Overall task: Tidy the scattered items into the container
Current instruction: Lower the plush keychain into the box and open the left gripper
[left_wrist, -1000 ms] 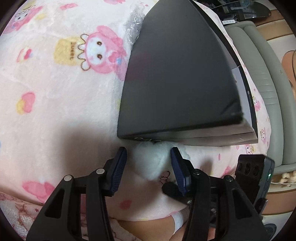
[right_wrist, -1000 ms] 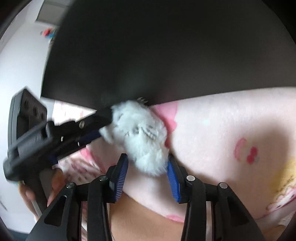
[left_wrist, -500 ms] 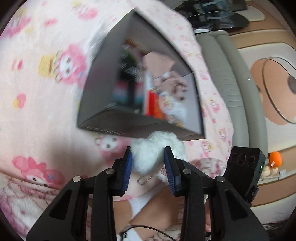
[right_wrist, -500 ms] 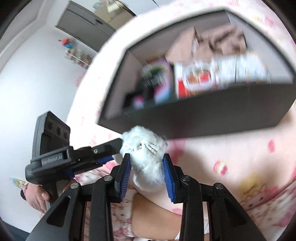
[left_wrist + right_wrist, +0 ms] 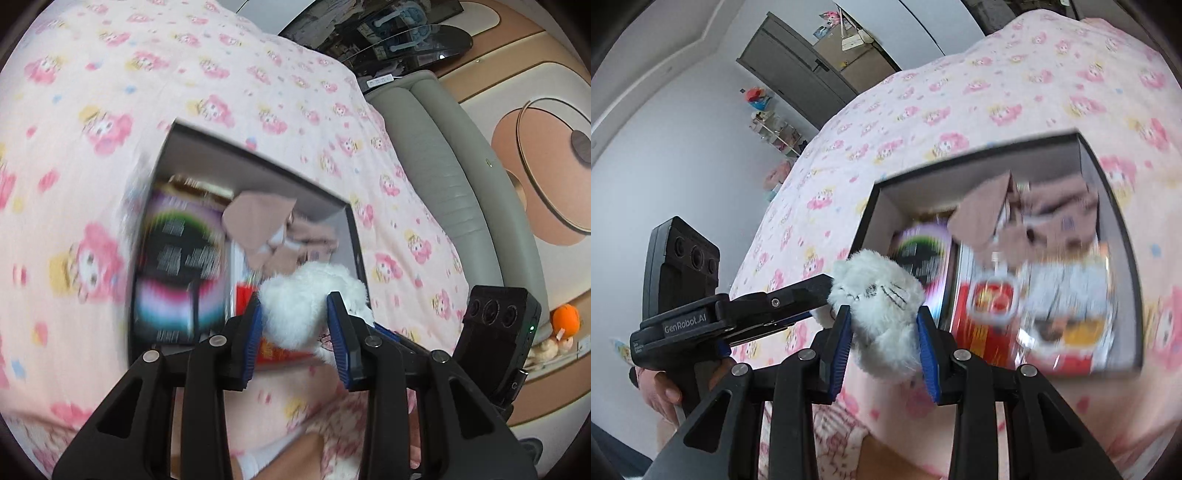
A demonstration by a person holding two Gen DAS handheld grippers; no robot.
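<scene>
Both grippers have risen since a second ago: then the black box filled the views side-on, and now its open top shows from above, with the white plush toy lifted off the blanket.

The blanket is the largest thing in view, pale pink plush printed with pink and yellow cartoon figures, spread across the whole bed. To its right runs a grey padded headboard; on the far left of the right wrist view stand a white wall and a grey door.

The box rests on the blanket, black outside, grey inside, already holding blurred packets, a red carton and beige cloth.

The toy is small, fluffy and white, with stitched whiskers. It hangs near the box's near left corner, just above the rim.

The left gripper and right gripper each stand partly closed, blue pads pressed into the toy's fur from either side.
</scene>
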